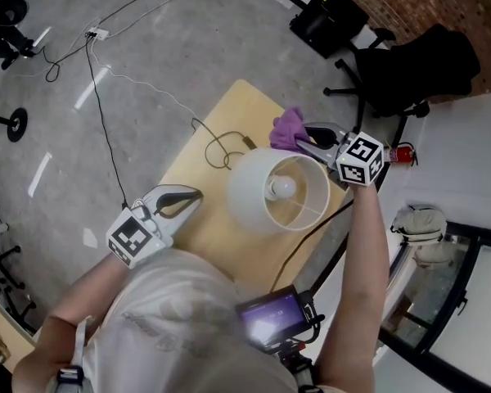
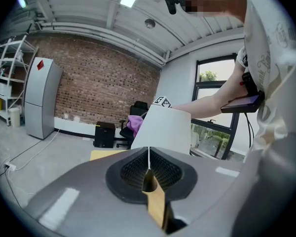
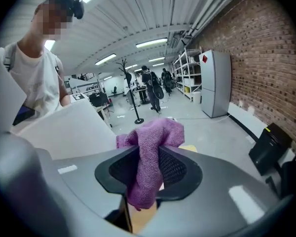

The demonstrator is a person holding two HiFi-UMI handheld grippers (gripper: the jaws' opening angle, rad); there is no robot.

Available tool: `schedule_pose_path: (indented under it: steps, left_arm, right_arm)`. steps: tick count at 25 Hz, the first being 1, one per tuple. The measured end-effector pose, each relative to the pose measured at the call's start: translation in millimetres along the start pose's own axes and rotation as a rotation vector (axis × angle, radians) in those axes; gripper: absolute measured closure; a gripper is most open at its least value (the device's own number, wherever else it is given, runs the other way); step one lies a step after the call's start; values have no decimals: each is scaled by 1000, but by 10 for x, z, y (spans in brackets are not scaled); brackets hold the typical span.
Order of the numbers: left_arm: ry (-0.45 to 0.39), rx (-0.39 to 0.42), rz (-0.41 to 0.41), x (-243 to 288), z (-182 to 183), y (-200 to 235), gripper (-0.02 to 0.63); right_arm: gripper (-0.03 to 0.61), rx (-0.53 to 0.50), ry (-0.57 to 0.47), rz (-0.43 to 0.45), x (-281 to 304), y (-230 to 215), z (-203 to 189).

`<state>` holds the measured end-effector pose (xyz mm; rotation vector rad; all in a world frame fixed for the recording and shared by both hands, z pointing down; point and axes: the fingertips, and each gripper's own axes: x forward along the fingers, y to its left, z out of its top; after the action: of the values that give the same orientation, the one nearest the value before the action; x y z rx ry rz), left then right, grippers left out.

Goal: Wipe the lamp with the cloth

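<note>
At the lower left of the head view, the left gripper (image 1: 192, 199) hangs over the near left edge of the light wooden table (image 1: 200, 166), its tip pointing toward the frame's centre. In the left gripper view the left gripper (image 2: 149, 169) has its jaws pressed together with nothing between them. Beyond them, in the middle of that view, rises the white shade of the lamp (image 2: 163, 130), and a bit of purple cloth (image 2: 135, 123) peeks out at the shade's left edge.

A thin dark cable (image 1: 219, 147) lies looped on the tabletop, just left of the lamp. In the middle of the head view, the lamp (image 1: 250, 188) stands on the table and is seen from above, with its bulb (image 1: 282, 188) showing inside the open shade.

Just above the shade's far rim the cloth (image 1: 289, 128) is bunched up. I cannot tell whether it touches the shade. The right gripper (image 1: 311, 137) comes in from the right, above the centre, and holds it. In the right gripper view the right gripper (image 3: 148, 167) has its jaws clamped narrowly on the cloth (image 3: 153, 137), which bulges above the pads and hangs below them. The lamp (image 3: 69, 127) fills that view's left side, close beside the cloth.

At the upper right of the head view a black office chair (image 1: 417, 64) stands on the floor, well apart from the table.
</note>
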<state>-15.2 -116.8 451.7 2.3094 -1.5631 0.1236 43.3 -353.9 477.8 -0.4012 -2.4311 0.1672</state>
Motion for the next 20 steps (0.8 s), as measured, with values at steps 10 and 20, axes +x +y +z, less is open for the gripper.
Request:
schedule_pose_path:
  steps: [10, 20]
  left_arm:
    - [-23, -36, 32, -140, -58, 132, 604]
    - [-62, -56, -39, -6, -32, 82, 604]
  right_arm:
    - [448, 0, 207, -177, 181, -363, -479]
    - [446, -93, -203, 64, -667, 256, 1152]
